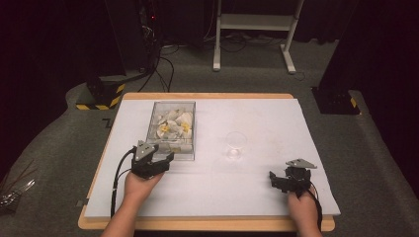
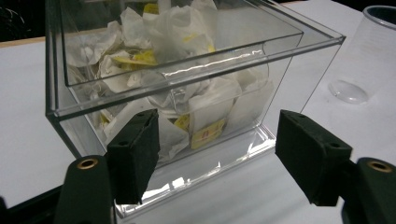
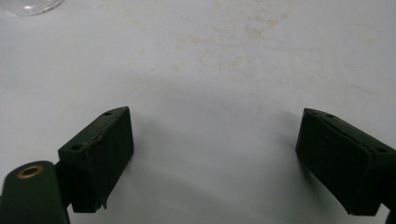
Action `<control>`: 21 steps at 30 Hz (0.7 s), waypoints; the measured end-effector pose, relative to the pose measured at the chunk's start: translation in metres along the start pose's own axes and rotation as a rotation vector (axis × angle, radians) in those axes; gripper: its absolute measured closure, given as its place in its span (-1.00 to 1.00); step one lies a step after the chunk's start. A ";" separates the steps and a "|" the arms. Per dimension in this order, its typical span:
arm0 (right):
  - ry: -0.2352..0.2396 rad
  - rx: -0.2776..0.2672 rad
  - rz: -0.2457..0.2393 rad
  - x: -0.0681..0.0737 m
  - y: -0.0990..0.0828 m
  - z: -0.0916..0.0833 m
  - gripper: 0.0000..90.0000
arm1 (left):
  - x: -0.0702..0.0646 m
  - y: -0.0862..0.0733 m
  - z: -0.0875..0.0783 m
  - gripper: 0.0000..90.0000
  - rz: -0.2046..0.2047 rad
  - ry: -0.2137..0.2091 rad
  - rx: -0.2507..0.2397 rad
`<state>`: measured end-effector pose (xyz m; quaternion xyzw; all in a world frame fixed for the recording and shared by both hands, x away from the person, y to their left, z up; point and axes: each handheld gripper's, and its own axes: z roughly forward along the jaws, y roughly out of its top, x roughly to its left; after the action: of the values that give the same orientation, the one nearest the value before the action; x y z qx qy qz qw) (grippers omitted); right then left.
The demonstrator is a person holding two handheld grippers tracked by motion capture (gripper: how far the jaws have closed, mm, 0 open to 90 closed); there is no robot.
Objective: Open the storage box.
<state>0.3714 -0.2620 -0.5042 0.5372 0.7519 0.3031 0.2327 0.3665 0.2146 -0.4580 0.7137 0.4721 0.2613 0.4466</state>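
A clear plastic box [image 1: 153, 123] stands on the white tabletop [image 1: 267, 118], left of centre, with several white and yellow tea bags [image 1: 174, 126] in it. My left gripper [image 1: 159, 154] is open right at the box's near wall. In the left gripper view its jaws stand apart before that wall [image 2: 299, 70], with the tea bags [image 2: 205, 126] behind it and nothing between the pads. A clear empty glass [image 1: 235, 143] stands right of the box, its side [image 2: 373, 42] at the upper right. My right gripper [image 1: 279, 174] rests open near the front right, and between its pads [image 3: 212, 154] is bare table.
The glass's base [image 3: 28, 5] shows at the top left of the right gripper view. Behind the table on the grey carpet stand a white metal frame [image 1: 254, 22], cables and a black-and-yellow striped base [image 1: 101, 96]. Another dark base [image 1: 336, 101] sits at the right.
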 end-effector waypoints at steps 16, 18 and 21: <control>0.001 0.000 0.000 0.000 0.000 0.000 -0.75 | -0.001 0.001 0.010 -0.21 0.006 0.028 -0.034; 0.000 0.000 0.000 0.000 0.000 0.000 -0.75 | 0.000 0.001 0.011 -0.18 0.000 0.024 -0.041; 0.000 -0.001 -0.001 0.000 0.000 0.000 -0.75 | 0.001 0.000 0.011 -0.15 -0.013 0.011 -0.053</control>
<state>0.3712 -0.2619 -0.5042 0.5370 0.7519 0.3033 0.2332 0.3760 0.2115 -0.4629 0.6971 0.4720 0.2748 0.4646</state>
